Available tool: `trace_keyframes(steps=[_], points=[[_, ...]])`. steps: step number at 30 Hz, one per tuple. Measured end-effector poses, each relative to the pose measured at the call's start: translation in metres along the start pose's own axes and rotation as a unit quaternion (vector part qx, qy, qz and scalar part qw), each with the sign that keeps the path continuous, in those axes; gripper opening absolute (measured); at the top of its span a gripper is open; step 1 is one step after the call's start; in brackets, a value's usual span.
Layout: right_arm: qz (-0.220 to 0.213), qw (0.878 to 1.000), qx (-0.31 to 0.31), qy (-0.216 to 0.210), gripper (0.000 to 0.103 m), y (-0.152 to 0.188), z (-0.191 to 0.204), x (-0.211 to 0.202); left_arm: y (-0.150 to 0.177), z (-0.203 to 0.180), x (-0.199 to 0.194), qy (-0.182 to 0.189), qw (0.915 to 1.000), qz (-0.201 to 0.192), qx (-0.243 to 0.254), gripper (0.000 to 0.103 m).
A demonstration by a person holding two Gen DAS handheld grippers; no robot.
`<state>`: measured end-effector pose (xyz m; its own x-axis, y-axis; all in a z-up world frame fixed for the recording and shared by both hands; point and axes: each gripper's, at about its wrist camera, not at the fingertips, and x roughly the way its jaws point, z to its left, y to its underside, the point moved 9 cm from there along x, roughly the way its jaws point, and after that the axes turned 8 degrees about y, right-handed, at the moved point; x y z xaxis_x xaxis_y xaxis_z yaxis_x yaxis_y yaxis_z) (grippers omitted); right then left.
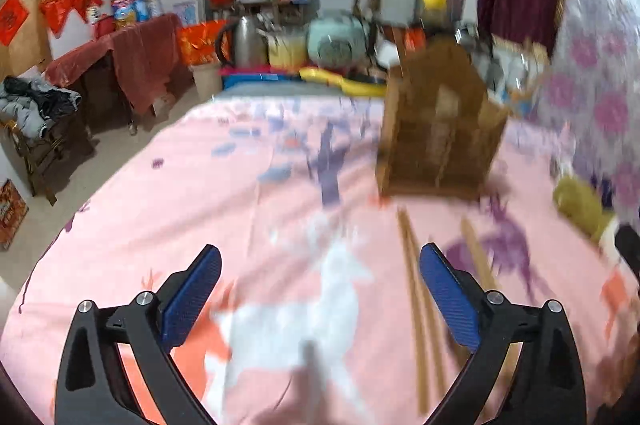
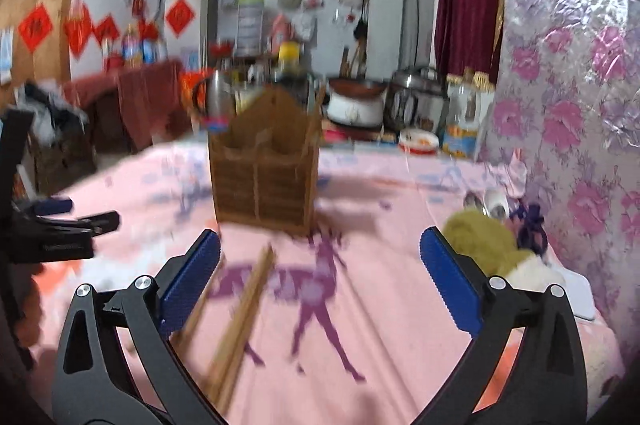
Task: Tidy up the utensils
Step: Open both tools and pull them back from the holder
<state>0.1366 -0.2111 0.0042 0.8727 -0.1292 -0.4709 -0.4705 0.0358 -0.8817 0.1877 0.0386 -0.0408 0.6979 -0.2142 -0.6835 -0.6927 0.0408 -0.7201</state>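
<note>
Both grippers gape wide, nothing held: left gripper (image 1: 320, 289), right gripper (image 2: 320, 277). Chopsticks (image 2: 244, 309) lie on pink sheet (image 2: 392, 305) near wooden holder (image 2: 266, 181).

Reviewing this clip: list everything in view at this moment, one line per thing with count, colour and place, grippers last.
utensil holder: one, brown wood with compartments, standing upright on the bed ahead of both grippers
chopsticks: several (blurred, count unclear), light wood, lying loose on the sheet in front of the holder
bedsheet: one, pink with purple, white and orange prints, covering the bed
plush toy: one, olive green and cream, on the sheet to the right
floral cover: one, lilac with pink flowers, along the right side
kettle: one, metal with black handle, beyond the bed
cooker: one, silver and black, beyond the bed
left gripper: one, black with blue pads, open, empty
right gripper: one, black with blue pads, open, empty
</note>
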Motion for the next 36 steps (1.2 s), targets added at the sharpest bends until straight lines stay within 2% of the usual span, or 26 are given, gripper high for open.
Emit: trace_keyframes(steps=[2,4,7,10,12,18,22,27,30,36], points=[[0.018,1.000,0.000,0.001,0.097,0.006,-0.002,0.004,0.018,0.000,0.000,0.005,0.9996,0.023,0.017,0.097],[0.040,0.999,0.017,-0.015,0.097,0.011,-0.003,0.009,0.034,-0.001,0.001,0.014,0.9987,0.044,0.021,0.097],[0.076,0.995,0.044,-0.041,0.097,0.020,-0.005,0.017,0.058,-0.001,0.001,0.063,0.9948,0.078,0.015,0.097],[0.102,0.992,0.054,-0.047,0.097,0.028,-0.006,0.025,0.068,0.001,0.006,0.089,0.9908,0.102,0.001,0.097],[0.112,0.991,0.056,-0.047,0.097,0.032,-0.004,0.029,0.069,-0.002,0.007,0.094,0.9899,0.106,-0.002,0.097],[0.133,0.987,0.065,-0.057,0.097,0.040,-0.002,0.031,0.076,-0.024,0.013,0.089,0.9870,0.126,0.044,0.097],[0.147,0.985,0.068,-0.066,0.097,0.046,-0.001,0.028,0.087,-0.042,0.019,0.095,0.9801,0.150,0.088,0.097],[0.157,0.984,0.064,-0.063,0.097,0.050,0.002,0.032,0.096,-0.051,0.026,0.066,0.9752,0.161,0.137,0.097],[0.154,0.984,0.064,-0.061,0.097,0.050,0.001,0.032,0.096,-0.043,0.031,0.062,0.9764,0.169,0.119,0.099],[0.157,0.984,0.064,-0.062,0.097,0.051,0.002,0.031,0.084,0.002,0.040,0.029,0.9850,0.168,0.029,0.099]])
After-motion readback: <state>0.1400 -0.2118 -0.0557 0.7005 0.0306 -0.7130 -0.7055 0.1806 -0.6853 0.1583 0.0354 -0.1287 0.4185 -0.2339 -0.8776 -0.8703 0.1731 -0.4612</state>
